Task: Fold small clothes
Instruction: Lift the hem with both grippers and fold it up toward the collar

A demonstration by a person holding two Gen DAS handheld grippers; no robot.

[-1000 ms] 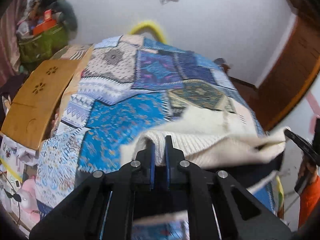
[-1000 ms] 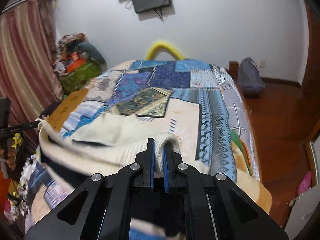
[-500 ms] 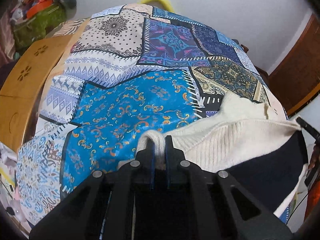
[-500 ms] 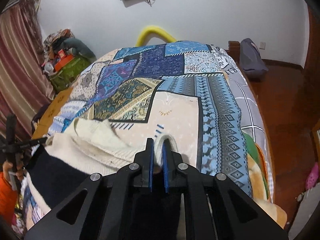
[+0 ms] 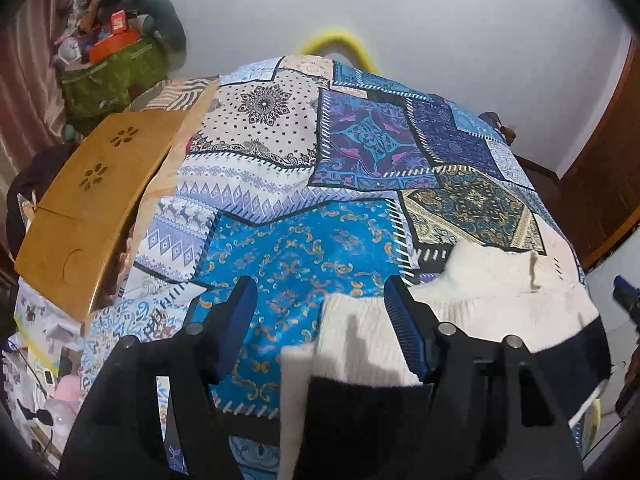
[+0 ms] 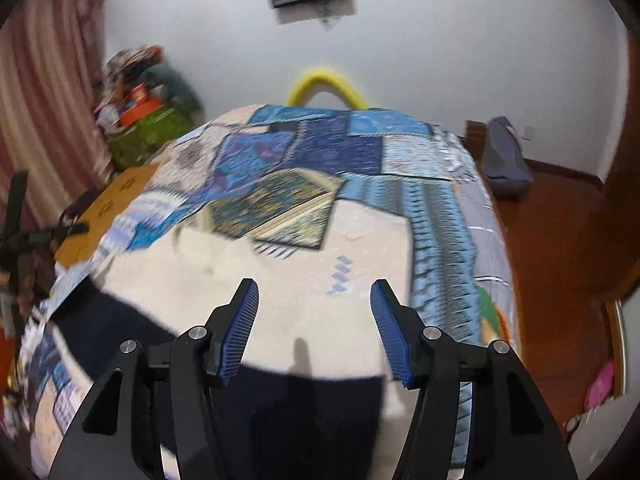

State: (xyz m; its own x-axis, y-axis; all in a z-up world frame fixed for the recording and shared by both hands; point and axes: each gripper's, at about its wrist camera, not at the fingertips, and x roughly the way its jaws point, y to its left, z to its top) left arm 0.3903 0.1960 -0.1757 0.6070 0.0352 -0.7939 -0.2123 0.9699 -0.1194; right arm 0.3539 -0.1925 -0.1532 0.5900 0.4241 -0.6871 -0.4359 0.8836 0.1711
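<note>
Cream-and-navy knit garment [image 5: 472,308] lies folded on quilt [image 5: 304,248], both grippers [image 5: 322,300] [image 6: 314,300] just opened, released.

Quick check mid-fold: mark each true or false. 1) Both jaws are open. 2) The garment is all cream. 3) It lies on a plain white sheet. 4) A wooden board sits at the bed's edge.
1) True: the left gripper and right gripper stand open, having just opened off the cloth.
2) False: the knit garment is cream with a dark navy part.
3) False: it lies on a blue patchwork bedspread.
4) True: the wooden board lies there.
</note>
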